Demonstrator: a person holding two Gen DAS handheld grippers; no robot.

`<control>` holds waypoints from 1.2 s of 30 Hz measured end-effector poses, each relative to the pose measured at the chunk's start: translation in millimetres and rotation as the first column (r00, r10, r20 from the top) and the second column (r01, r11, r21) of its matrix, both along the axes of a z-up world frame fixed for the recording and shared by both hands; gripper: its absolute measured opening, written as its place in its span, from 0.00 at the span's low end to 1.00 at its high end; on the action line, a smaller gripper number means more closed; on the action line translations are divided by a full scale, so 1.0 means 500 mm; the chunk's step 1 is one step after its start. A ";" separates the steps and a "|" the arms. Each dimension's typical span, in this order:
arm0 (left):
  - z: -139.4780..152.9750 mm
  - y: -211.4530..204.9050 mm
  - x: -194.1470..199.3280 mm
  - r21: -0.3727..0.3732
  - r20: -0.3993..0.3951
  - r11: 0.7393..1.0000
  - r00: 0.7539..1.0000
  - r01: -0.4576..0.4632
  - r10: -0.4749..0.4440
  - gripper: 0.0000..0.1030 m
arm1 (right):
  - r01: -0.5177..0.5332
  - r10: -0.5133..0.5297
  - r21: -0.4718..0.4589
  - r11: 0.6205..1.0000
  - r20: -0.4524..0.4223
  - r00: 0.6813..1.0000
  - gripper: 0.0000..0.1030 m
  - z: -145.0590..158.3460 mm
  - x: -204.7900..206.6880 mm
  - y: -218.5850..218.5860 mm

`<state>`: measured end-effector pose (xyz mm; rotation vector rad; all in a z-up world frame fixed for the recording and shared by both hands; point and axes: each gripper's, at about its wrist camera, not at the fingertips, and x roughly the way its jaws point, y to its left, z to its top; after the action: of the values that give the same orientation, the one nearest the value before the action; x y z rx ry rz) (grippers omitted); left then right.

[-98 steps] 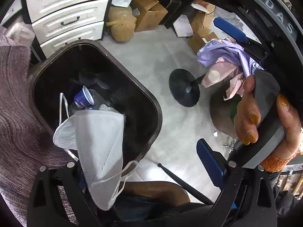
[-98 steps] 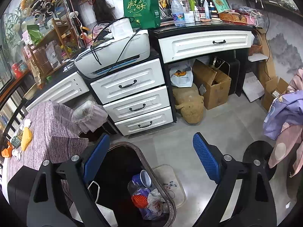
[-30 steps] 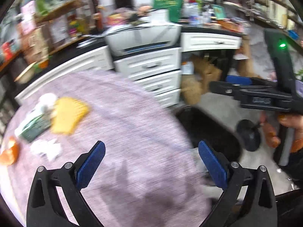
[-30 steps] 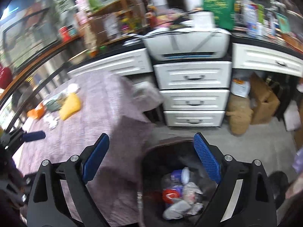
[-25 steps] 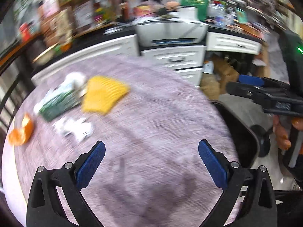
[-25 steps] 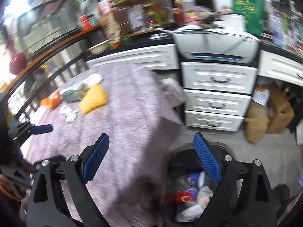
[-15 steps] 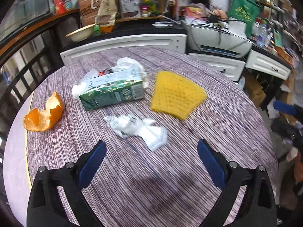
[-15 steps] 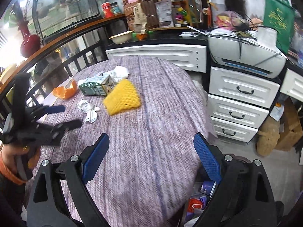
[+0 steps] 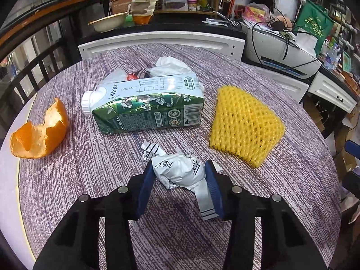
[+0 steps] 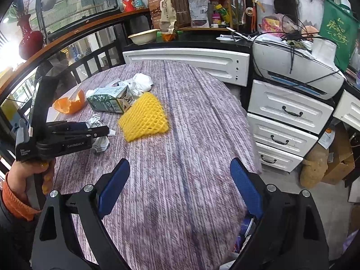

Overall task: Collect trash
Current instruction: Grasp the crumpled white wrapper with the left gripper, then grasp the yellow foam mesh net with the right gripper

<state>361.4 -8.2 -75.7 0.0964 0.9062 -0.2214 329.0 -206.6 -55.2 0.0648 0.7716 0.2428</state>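
Left wrist view: our left gripper point(image 9: 178, 185) closes its jaws around the crumpled wrapper point(image 9: 180, 173) between them; next we lift it binward. Our right gripper point(image 10: 180, 191) hangs open, empty.

Around the milk carton point(image 9: 146, 108) the counter point(image 9: 90, 202) is crowded: orange peel point(image 9: 38, 132) to its left, yellow foam net point(image 9: 244, 130) to its right, white plastic bag point(image 9: 171, 66) touching behind, crumpled wrapper point(image 9: 177, 172) in front. Beyond the net, toward the printer point(image 10: 292, 67), the cloth lies bare.
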 end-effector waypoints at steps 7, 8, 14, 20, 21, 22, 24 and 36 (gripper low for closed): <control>0.050 0.030 -0.019 -0.037 0.105 0.998 0.993 -0.041 0.045 0.42 | -0.093 0.092 -0.034 0.995 -0.050 0.995 0.87 -0.015 0.087 0.088; 0.053 0.033 -0.019 -0.044 0.106 0.998 0.993 -0.041 0.046 0.42 | -0.105 0.103 -0.046 0.993 -0.055 0.993 0.87 -0.017 0.100 0.101; 0.049 0.046 -0.011 -0.083 0.093 0.995 0.994 -0.053 0.061 0.42 | -0.164 0.152 -0.160 0.973 -0.088 0.984 0.87 -0.042 0.177 0.182; 0.051 0.042 -0.014 -0.090 0.104 0.995 0.993 -0.044 0.054 0.43 | -0.181 0.162 -0.202 0.962 -0.105 0.981 0.28 -0.059 0.193 0.201; 0.052 0.041 -0.015 -0.092 0.106 0.995 0.993 -0.041 0.051 0.43 | -0.179 0.160 -0.196 0.964 -0.107 0.981 0.25 -0.057 0.190 0.196; 0.052 0.040 -0.016 -0.096 0.107 0.995 0.993 -0.037 0.047 0.42 | -0.171 0.154 -0.190 0.967 -0.100 0.983 0.22 -0.054 0.186 0.193; 0.053 0.037 -0.018 -0.104 0.105 0.994 0.994 -0.030 0.041 0.42 | -0.160 0.147 -0.174 0.972 -0.084 0.986 0.21 -0.047 0.171 0.181; 0.060 -0.032 -0.039 -0.083 0.089 0.995 0.995 0.060 -0.053 0.42 | -0.077 0.083 -0.092 0.993 0.058 0.995 0.20 0.023 -0.013 0.038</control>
<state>341.8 -24.4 -45.5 0.0521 0.8075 -0.3064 322.3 -187.8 -43.9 -0.0586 0.7232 0.2849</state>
